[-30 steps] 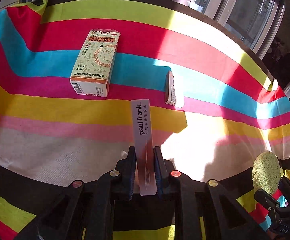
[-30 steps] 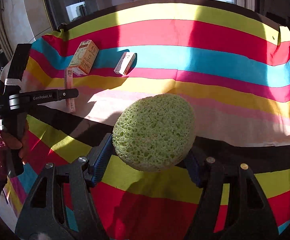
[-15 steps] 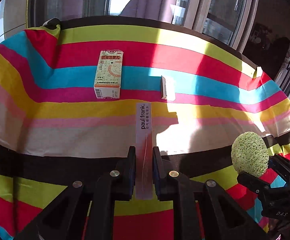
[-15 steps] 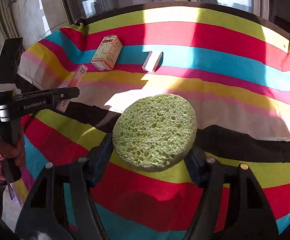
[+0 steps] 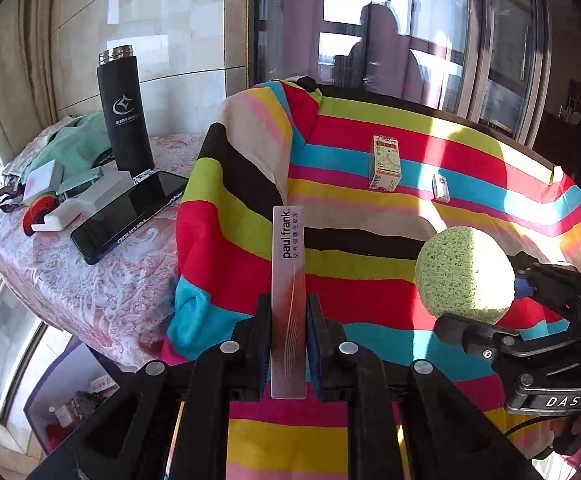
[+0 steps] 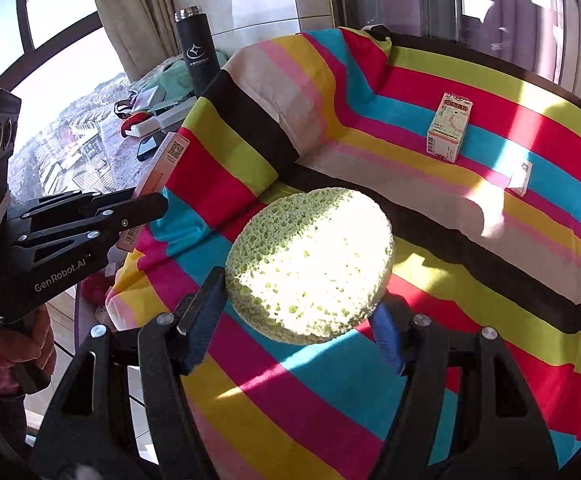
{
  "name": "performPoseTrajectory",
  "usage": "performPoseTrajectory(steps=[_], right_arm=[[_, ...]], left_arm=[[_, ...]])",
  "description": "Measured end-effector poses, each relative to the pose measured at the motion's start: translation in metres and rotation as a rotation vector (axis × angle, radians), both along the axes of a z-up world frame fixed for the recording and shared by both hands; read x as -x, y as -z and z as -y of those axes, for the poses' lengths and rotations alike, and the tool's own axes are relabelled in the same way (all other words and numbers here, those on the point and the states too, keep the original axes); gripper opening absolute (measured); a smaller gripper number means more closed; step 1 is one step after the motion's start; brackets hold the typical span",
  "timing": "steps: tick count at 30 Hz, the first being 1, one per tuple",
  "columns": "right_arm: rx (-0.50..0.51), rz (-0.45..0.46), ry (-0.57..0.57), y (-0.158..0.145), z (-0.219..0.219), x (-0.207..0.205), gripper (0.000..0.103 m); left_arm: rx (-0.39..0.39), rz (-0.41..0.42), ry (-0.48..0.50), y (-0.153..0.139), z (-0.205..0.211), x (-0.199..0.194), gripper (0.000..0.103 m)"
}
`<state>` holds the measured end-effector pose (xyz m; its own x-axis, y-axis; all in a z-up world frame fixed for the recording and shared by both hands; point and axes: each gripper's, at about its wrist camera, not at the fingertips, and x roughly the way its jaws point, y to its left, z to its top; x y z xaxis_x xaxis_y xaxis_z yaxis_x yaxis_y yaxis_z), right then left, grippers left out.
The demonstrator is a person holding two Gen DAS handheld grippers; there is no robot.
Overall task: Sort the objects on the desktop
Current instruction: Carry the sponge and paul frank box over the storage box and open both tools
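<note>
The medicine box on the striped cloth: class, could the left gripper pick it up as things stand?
Probably not: the left gripper is already shut on the Paul Frank box, though nothing stands between it and the medicine box.

The slim pink box (image 5: 288, 280) clamped between my left fingers read "paul frank." along its face, with a line of small Chinese characters beside it that I could not make out; from my right side its end showed a QR code. My left gripper (image 6: 146, 204) carried "GenRobot.AI" on its arm, and my right gripper (image 5: 486, 320) bore "DAS" on a small plate. The black flask (image 5: 124, 112) had a white star-like emblem with unreadable lettering beneath. The medicine box (image 5: 386, 162) had red characters, too small to read.
</note>
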<state>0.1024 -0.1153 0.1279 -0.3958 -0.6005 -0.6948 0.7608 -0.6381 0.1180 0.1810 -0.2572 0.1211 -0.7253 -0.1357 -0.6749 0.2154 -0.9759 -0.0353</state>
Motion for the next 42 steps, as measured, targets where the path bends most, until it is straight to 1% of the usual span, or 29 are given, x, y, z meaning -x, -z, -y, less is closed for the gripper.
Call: performPoseTrajectory(steps=[3, 6, 11, 14, 18, 20, 24, 27, 30, 32, 33, 34, 35, 36, 38, 42], right_arm=[[-0.009, -0.029, -0.099, -0.004, 0.042, -0.024, 0.070], [-0.026, -0.034, -0.171, -0.001, 0.079, -0.040, 0.070], [-0.076, -0.024, -0.285, 0.014, 0.135, -0.063, 0.070], [-0.100, -0.010, -0.365, 0.025, 0.166, -0.081, 0.070], [-0.134, -0.002, -0.475, 0.040, 0.206, -0.109, 0.070], [-0.159, -0.009, -0.528, 0.049, 0.219, -0.123, 0.070], [-0.212, -0.012, -0.619, 0.071, 0.241, -0.147, 0.070], [-0.240, 0.000, -0.644, 0.087, 0.254, -0.155, 0.070], [-0.247, -0.006, -0.658, 0.099, 0.265, -0.161, 0.071], [-0.277, -0.013, -0.665, 0.108, 0.272, -0.165, 0.072], [-0.291, -0.016, -0.664, 0.112, 0.274, -0.166, 0.075], [-0.295, -0.014, -0.660, 0.115, 0.275, -0.166, 0.079], [-0.295, -0.011, -0.655, 0.117, 0.274, -0.166, 0.084], [-0.293, -0.008, -0.650, 0.117, 0.273, -0.165, 0.084], [-0.291, -0.012, -0.641, 0.116, 0.269, -0.161, 0.084], [-0.256, -0.015, -0.618, 0.104, 0.251, -0.155, 0.085]], left_arm=[[-0.005, -0.010, -0.072, 0.001, 0.035, -0.023, 0.016], [-0.010, -0.021, -0.134, 0.007, 0.067, -0.041, 0.016], [-0.029, -0.042, -0.228, 0.019, 0.116, -0.066, 0.016], [-0.042, -0.038, -0.285, 0.031, 0.144, -0.081, 0.016], [-0.056, -0.028, -0.391, 0.046, 0.180, -0.106, 0.016], [-0.055, -0.013, -0.448, 0.055, 0.195, -0.119, 0.016], [-0.079, 0.019, -0.534, 0.078, 0.220, -0.142, 0.016], [-0.102, 0.038, -0.575, 0.093, 0.233, -0.155, 0.016], [-0.101, 0.063, -0.602, 0.104, 0.241, -0.160, 0.016], [-0.079, 0.102, -0.614, 0.112, 0.246, -0.158, 0.019], [-0.060, 0.123, -0.626, 0.114, 0.247, -0.158, 0.033], [-0.042, 0.138, -0.642, 0.117, 0.249, -0.158, 0.067], [-0.027, 0.153, -0.665, 0.119, 0.251, -0.159, 0.089], [-0.014, 0.155, -0.683, 0.121, 0.251, -0.161, 0.103], [-0.010, 0.143, -0.702, 0.125, 0.254, -0.164, 0.103], [-0.068, 0.078, -0.705, 0.128, 0.256, -0.173, 0.103]])
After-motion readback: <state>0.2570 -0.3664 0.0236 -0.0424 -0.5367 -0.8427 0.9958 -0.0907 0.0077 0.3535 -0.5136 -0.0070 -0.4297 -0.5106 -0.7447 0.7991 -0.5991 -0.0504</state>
